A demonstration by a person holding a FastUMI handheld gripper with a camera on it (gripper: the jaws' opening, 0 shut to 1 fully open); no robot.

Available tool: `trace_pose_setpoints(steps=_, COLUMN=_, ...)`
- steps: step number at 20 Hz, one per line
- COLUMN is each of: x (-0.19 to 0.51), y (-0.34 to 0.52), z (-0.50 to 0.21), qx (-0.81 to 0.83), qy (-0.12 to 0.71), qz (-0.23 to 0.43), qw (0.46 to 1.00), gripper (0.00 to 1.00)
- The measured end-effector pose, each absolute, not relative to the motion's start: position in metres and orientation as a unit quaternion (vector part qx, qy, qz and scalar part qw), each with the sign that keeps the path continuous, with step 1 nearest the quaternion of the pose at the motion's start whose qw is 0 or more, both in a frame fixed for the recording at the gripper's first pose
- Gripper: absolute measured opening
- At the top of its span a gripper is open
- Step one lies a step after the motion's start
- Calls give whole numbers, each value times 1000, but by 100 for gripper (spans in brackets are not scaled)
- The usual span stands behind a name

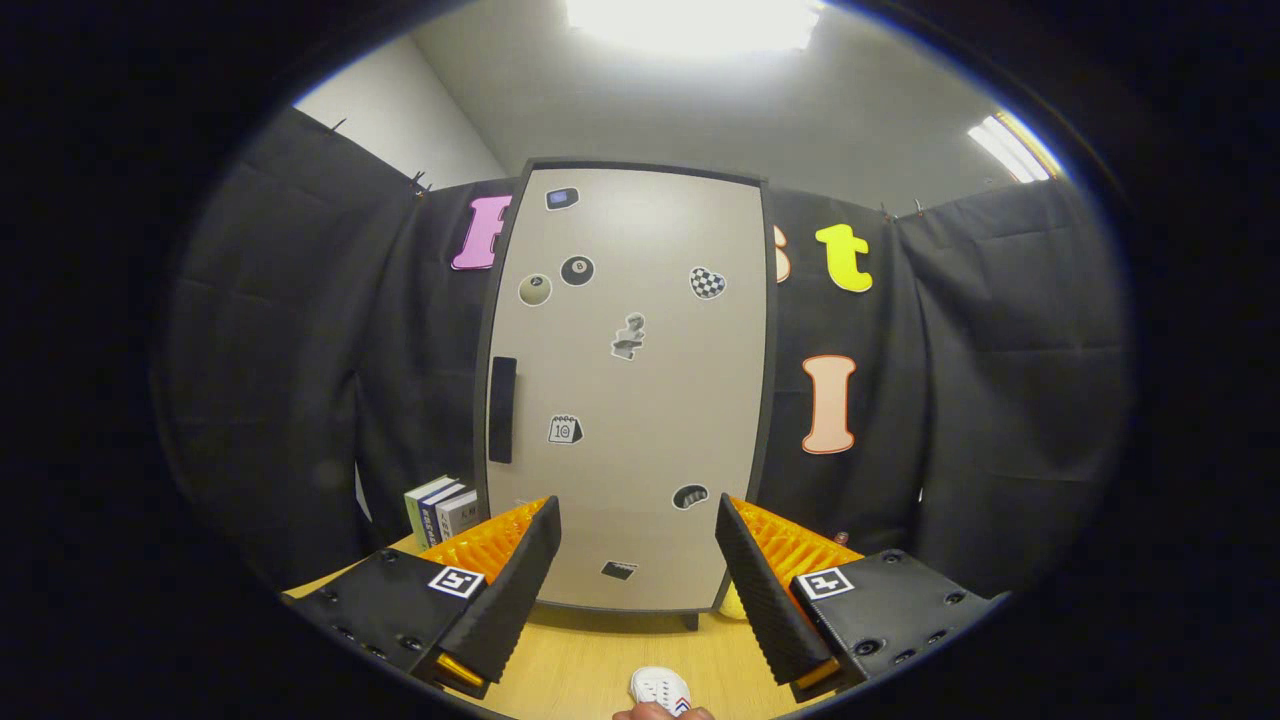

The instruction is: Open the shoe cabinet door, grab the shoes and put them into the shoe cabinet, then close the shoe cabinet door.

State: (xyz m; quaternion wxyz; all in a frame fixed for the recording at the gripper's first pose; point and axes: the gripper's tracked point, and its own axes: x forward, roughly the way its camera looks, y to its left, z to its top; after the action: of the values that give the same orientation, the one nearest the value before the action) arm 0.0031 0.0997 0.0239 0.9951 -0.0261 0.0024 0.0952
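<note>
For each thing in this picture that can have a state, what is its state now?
Cabinet door: shut, handle untouched.
Gripper: open, fingers apart, nothing between them, facing the door.
Shoe: on the table, below the fingers, not yet in the cabinet.
Books: upright, beside the cabinet.
Ceiling light: on.

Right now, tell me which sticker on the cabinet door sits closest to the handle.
The calendar sticker, just beside the lower end of the black handle on the cabinet door. The other stickers sit farther off. The gripper is open, holding nothing.
</note>
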Motion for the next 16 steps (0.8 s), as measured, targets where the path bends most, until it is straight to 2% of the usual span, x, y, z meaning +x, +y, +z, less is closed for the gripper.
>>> trace_pose_setpoints(steps=10, x=56, y=158, z=92, qx=-48, qy=-50, qz=114, qw=991, gripper=97)
trace_pose_setpoints(steps=16, x=95, y=208, z=102, qx=-49, qy=-51, qz=141, qw=988, gripper=97)
